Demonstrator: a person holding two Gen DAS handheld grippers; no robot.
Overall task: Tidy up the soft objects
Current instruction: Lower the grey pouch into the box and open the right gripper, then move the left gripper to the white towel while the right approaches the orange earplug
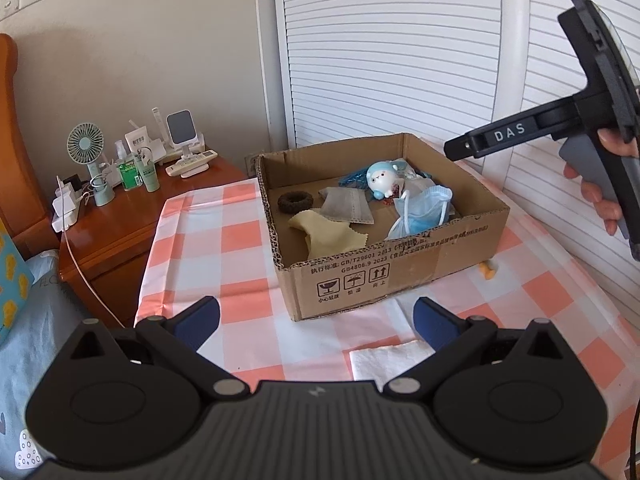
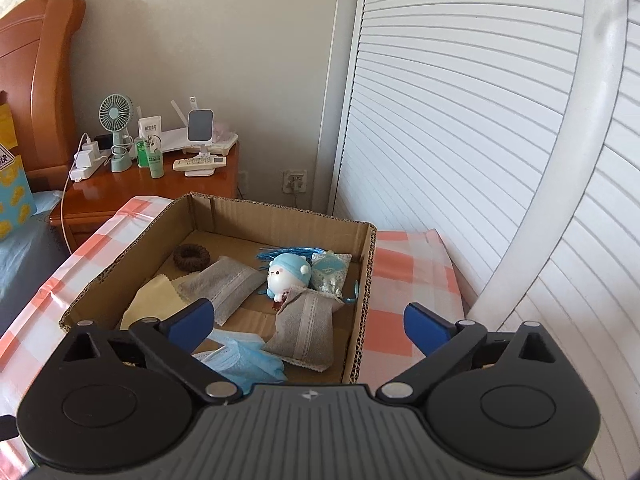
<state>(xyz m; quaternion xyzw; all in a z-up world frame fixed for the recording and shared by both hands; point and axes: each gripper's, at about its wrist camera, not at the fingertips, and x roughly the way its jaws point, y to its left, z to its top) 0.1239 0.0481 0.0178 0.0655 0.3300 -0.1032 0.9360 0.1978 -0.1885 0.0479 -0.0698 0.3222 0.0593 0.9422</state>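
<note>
An open cardboard box [image 1: 360,280] stands on the checked tablecloth. Inside it lie a blue face mask [image 1: 420,210], a grey sachet [image 1: 346,204], a yellow cloth [image 1: 324,232], a brown hair tie [image 1: 296,201] and a blue plush toy [image 1: 384,178]. My left gripper [image 1: 316,316] is open and empty, just short of the box's front wall, with a white tissue [image 1: 390,356] under its right finger. My right gripper [image 2: 308,312] is open and empty above the box [image 2: 366,300], over the mask [image 2: 244,364] and a second grey sachet [image 2: 306,328].
A small yellow object [image 1: 488,270] lies on the cloth behind the box's right corner. A wooden nightstand [image 1: 132,216] with a fan, bottles and a remote stands to the left. White louvred doors [image 1: 400,60] close off the back. A bed lies at the far left.
</note>
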